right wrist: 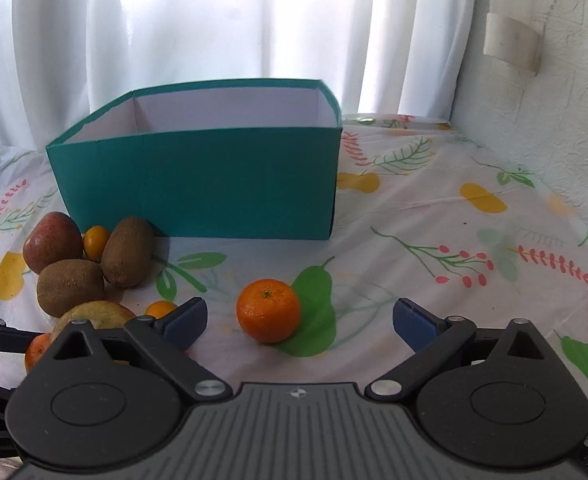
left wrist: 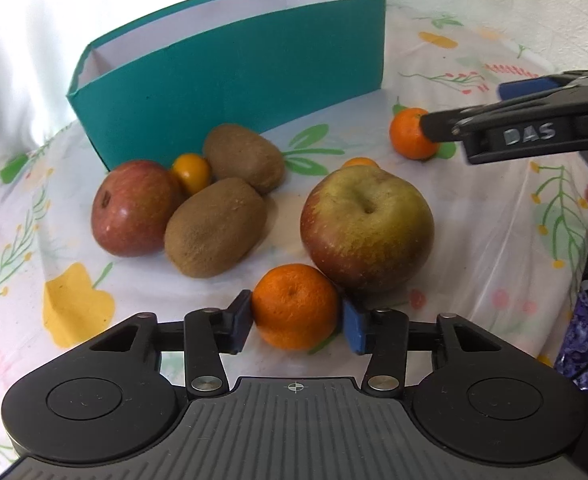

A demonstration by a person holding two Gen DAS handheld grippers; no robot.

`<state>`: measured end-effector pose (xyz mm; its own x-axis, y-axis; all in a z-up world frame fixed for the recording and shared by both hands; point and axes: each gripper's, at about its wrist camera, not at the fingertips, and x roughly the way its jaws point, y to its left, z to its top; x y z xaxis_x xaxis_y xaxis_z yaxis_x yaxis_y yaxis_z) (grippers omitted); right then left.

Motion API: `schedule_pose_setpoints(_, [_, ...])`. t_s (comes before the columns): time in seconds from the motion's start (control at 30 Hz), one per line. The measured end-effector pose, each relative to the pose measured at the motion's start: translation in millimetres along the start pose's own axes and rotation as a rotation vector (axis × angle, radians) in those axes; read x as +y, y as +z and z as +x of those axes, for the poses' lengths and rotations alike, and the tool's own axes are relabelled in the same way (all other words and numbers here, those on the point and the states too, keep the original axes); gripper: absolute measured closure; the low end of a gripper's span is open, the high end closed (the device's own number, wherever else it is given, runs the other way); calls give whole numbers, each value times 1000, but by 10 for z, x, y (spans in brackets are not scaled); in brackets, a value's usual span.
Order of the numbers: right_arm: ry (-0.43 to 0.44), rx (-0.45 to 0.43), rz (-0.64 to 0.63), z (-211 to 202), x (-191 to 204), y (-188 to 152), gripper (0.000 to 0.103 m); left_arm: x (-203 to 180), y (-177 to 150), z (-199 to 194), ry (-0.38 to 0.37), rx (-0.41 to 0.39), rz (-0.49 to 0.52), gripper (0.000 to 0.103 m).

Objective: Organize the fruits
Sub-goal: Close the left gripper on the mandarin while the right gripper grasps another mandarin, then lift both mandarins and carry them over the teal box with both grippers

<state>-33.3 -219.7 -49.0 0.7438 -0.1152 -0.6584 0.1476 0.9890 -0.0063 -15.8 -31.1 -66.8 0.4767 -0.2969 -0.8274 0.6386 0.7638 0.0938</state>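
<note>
My left gripper [left wrist: 296,325] is shut on a mandarin [left wrist: 295,305] that rests on the cloth against a large apple [left wrist: 368,227]. Behind lie two kiwis [left wrist: 215,227], a red apple [left wrist: 133,208] and a small kumquat [left wrist: 191,172] in front of the teal box [left wrist: 229,76]. My right gripper [right wrist: 300,322] is open, its pads either side of a second mandarin [right wrist: 268,310], just short of it. That mandarin shows in the left wrist view [left wrist: 410,133] behind the right gripper's finger [left wrist: 494,120]. The fruit cluster [right wrist: 89,264] sits at the left.
The open teal box [right wrist: 197,184] stands at the back of the flowered tablecloth [right wrist: 454,240]. Another small orange fruit [right wrist: 161,309] lies behind the large apple. White curtain behind; wall at the right.
</note>
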Motion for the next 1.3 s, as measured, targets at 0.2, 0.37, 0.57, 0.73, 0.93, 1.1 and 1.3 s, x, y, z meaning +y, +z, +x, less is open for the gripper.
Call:
schedule_pose_setpoints(0.2, [27, 55, -19, 236, 59, 15, 27, 70, 28, -63, 10, 5, -17, 54])
schedule_pose_setpoints(0.37, [46, 102, -40, 420, 110, 5, 55, 151, 72, -60, 28, 17, -39, 54])
schedule_pose_setpoints(0.57, [63, 84, -28, 421, 92, -18, 61, 200, 80, -20, 31, 39, -56, 54])
schedule_pose_setpoints(0.73, [47, 64, 5, 320, 17, 12, 62, 215, 103, -34, 40, 33, -63, 54])
schedule_pose_setpoints(0.93, [41, 1, 21, 44, -25, 126, 62, 224, 169, -154, 75, 15, -84, 53])
schedule_pose_setpoints(1.1, [41, -55, 20, -186, -30, 212, 62, 246, 232, -287, 100, 12, -128, 54])
schedule_pose_setpoints(1.3, [22, -91, 26, -381, -76, 251, 62, 296, 264, -408, 145, 5, -171, 54])
